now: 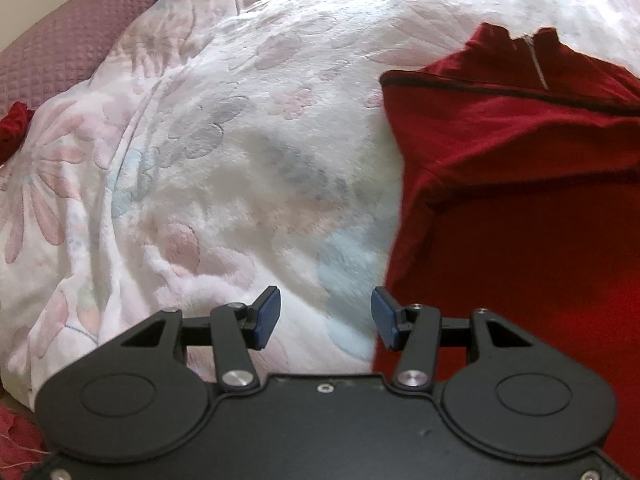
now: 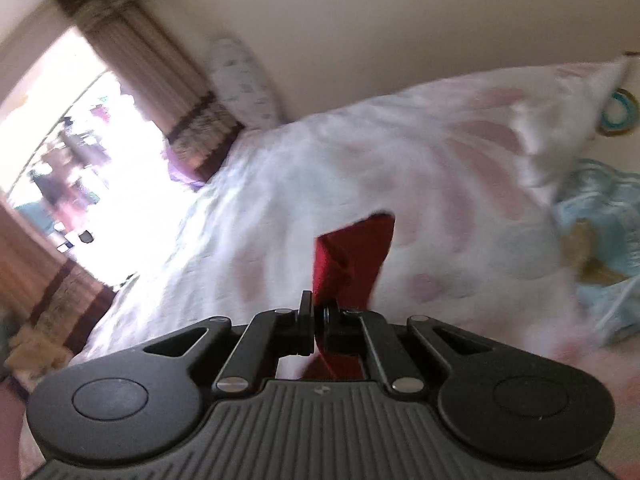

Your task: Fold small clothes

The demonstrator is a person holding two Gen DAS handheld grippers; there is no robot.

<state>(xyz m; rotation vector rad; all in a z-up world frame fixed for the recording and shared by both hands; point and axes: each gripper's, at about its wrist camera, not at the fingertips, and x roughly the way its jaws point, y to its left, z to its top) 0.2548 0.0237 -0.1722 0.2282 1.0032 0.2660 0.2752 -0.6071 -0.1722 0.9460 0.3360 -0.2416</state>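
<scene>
1. Left wrist view: our left gripper (image 1: 326, 318) hovers over the floral bedspread (image 1: 200, 160) with its two blue-padded fingers (image 1: 266, 318) spread wide and nothing between them.
2. Going left to right there, we see one mauve waffle-textured pillow (image 1: 68, 52) at the far left, a small scrap of red cloth (image 1: 14, 126) at the left edge, then the bedspread, then one red garment (image 1: 520, 200) lying flat on the right.
3. The garment's left edge runs down just beside the right finger of that gripper; its dark-trimmed seam and short zipper (image 1: 538, 62) sit well ahead, toward the top right.
4. Right wrist view: our right gripper (image 2: 318, 320) has its jaws closed tight on a fold of the red garment (image 2: 352, 256), which stands up from between the fingers above the bedspread (image 2: 440, 200).
5. From left to right we count one bright window (image 2: 80, 180) with brown curtains (image 2: 156, 80), one patterned pillow (image 2: 244, 84) against the wall, the pinched red cloth in the middle, and one light blue bundle (image 2: 604, 232) at the right edge.
6. This view is blurred, so we cannot tell which part of the garment is gripped.
</scene>
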